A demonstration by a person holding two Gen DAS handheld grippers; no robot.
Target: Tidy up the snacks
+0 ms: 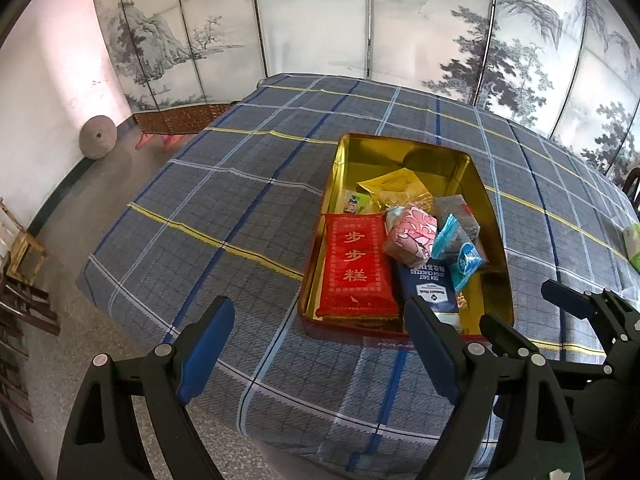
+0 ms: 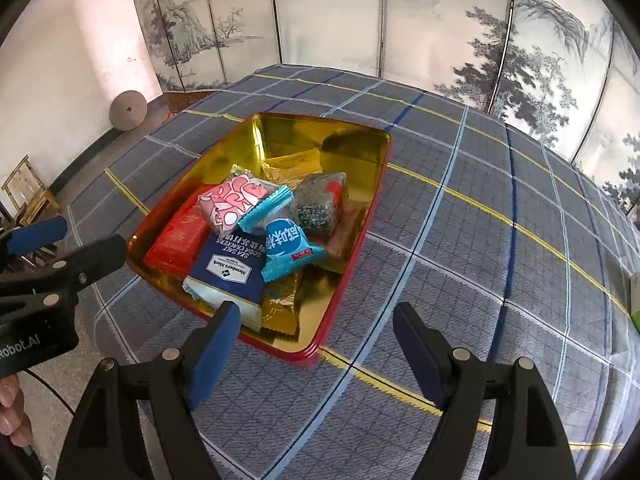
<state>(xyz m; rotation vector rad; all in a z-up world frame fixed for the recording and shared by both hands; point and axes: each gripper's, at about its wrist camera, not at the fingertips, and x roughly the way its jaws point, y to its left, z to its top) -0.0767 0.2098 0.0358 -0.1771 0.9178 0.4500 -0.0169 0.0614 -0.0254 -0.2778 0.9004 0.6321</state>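
Note:
A red tin with a gold inside (image 1: 400,142) (image 2: 320,128) sits on the plaid tablecloth and holds several snack packets. Among them are a red packet (image 1: 354,268) (image 2: 176,236), a pink-and-white one (image 1: 410,234) (image 2: 232,200), a navy soda-cracker pack (image 1: 428,284) (image 2: 228,268), a light-blue packet (image 1: 464,260) (image 2: 288,248), a dark speckled one (image 1: 456,210) (image 2: 320,204) and a yellow one (image 1: 394,184) (image 2: 292,160). My left gripper (image 1: 320,312) (image 2: 72,240) hovers open at the tin's near left corner. My right gripper (image 2: 318,312) (image 1: 532,312) hangs open over the tin's near right corner. Neither holds anything.
A green packet (image 1: 632,244) (image 2: 634,296) lies on the cloth at the far right edge. A painted folding screen (image 1: 312,16) stands behind the table. On the floor to the left are a stone wheel (image 1: 98,136) and a wooden chair (image 1: 24,248). The table's left edge drops off close by.

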